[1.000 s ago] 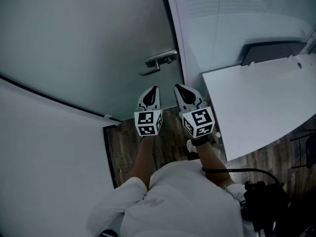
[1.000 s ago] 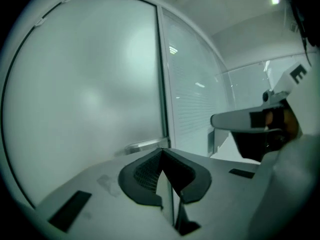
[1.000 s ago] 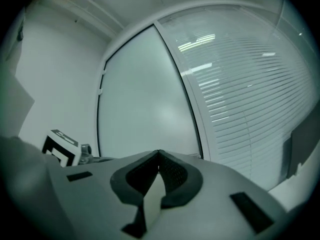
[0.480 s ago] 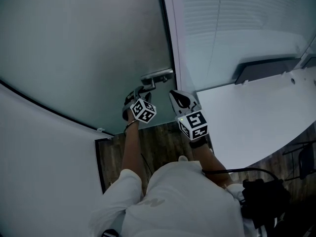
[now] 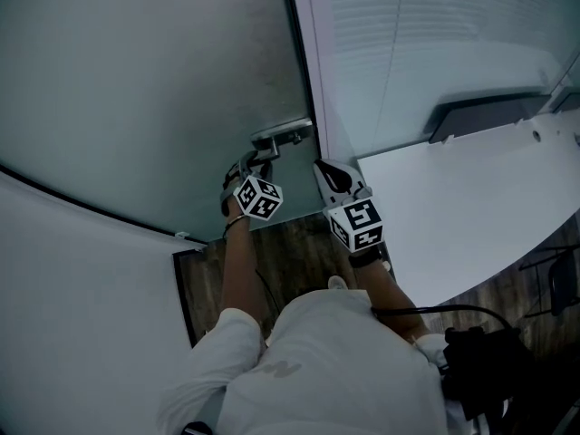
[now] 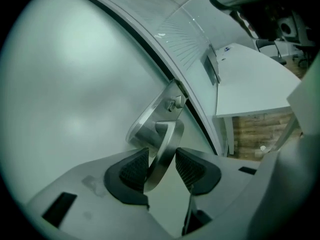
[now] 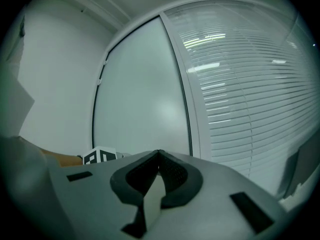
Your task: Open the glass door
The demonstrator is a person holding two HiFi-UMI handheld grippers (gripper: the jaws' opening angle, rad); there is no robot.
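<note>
The frosted glass door (image 5: 163, 80), smooth and pale green-grey in a thin dark frame, stands shut and fills the upper left of the head view. Its handle (image 6: 165, 144) is brushed metal: a flat curved lever on an oblong plate near the door's right edge, with a small thumb-turn above it. The left gripper (image 5: 246, 167) is up against the door at the handle. Its fingers (image 6: 134, 169), with black ribbed pads, have just been opening and now stand about half apart with the lever slanting between them. The left pad lies against the lever's edge or very close to it, while a sliver of gap shows on the right side, so they are around the lever and not clamped on it. The right gripper (image 5: 330, 170) hangs just beside the left one, in front of the white door post, apart from the handle. Its fingers (image 7: 172, 176) are pressed together with nothing between them. To the right of the post is a glass panel with fine horizontal blinds (image 7: 240, 84). Below it a flat white bench (image 5: 462, 207) juts out over the dark wood-grain floor (image 5: 290, 252). A plain white wall (image 5: 72, 288) runs along the left.
</note>
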